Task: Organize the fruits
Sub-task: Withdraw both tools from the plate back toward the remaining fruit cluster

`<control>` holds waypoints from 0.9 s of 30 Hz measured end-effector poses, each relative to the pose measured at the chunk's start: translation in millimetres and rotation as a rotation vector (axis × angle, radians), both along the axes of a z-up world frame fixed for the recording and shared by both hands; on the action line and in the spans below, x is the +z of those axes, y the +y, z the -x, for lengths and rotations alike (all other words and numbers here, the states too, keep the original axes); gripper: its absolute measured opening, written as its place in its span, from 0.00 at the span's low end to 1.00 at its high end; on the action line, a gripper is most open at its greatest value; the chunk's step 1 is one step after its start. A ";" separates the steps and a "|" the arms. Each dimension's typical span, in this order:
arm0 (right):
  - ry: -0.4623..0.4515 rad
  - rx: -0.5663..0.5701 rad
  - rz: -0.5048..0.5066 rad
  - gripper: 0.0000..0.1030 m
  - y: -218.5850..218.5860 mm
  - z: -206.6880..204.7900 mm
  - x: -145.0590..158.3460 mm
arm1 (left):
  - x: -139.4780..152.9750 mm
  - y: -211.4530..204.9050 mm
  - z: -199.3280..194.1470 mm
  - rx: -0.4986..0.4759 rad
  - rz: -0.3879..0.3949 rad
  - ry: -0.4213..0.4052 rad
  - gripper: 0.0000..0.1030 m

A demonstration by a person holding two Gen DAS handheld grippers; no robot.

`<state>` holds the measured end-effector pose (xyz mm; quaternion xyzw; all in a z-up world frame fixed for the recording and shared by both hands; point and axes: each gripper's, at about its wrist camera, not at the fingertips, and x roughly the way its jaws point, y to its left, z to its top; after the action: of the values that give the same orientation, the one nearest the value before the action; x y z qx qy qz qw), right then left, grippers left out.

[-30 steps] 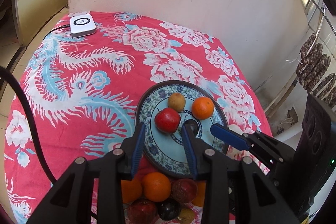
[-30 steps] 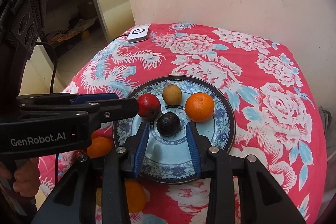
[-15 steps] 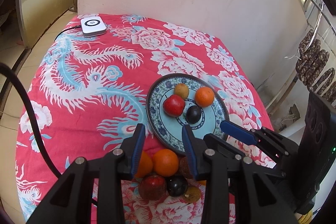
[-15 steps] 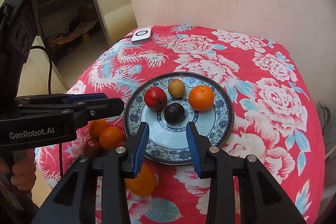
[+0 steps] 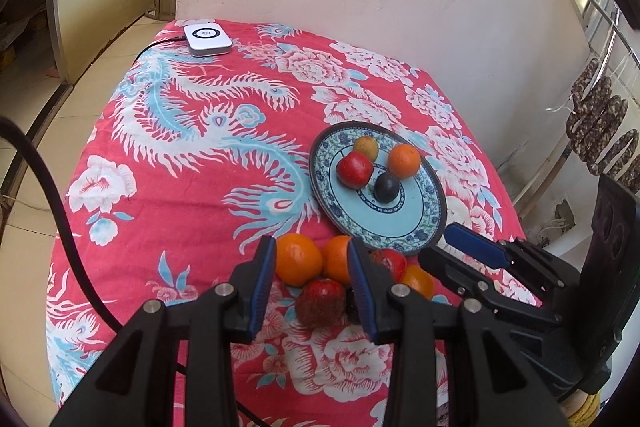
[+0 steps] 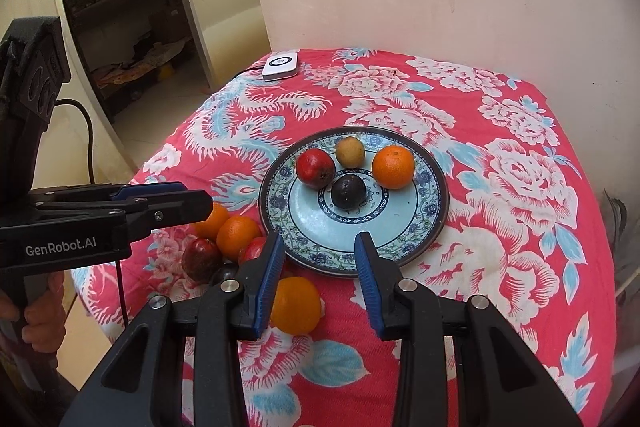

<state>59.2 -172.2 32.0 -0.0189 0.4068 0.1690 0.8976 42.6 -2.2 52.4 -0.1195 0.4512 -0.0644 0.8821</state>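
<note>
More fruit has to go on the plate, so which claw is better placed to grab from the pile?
Probably left: the left claw hangs open right over the fruit pile; the right claw faces the plate.

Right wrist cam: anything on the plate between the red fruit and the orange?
Yes, in the right wrist view: on the plate, a yellowish fruit and a dark fruit sit between the red fruit and the orange.

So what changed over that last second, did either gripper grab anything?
No. Both grippers pulled back from the plate; the left gripper and right gripper are open and empty. The four fruits on the plate and the fruit pile beside it stayed put.
</note>
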 end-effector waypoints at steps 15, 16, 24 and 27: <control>0.009 0.009 0.007 0.37 5.7 23.2 -3.4 | -13.2 6.3 22.7 0.004 0.027 0.030 0.37; 0.011 0.008 0.007 0.37 5.5 24.0 -3.9 | -14.0 5.6 23.4 0.003 0.031 0.032 0.37; 0.026 -0.003 0.004 0.37 3.1 26.1 -7.8 | -19.5 -2.0 26.1 -0.016 0.037 0.040 0.37; 0.034 -0.004 0.005 0.37 2.6 25.3 -9.8 | -21.5 -3.1 24.9 -0.020 0.039 0.042 0.37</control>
<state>33.9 -169.6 22.2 -0.0173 0.4223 0.1664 0.8909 17.7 -5.3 30.9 -0.1336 0.4693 -0.0796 0.8693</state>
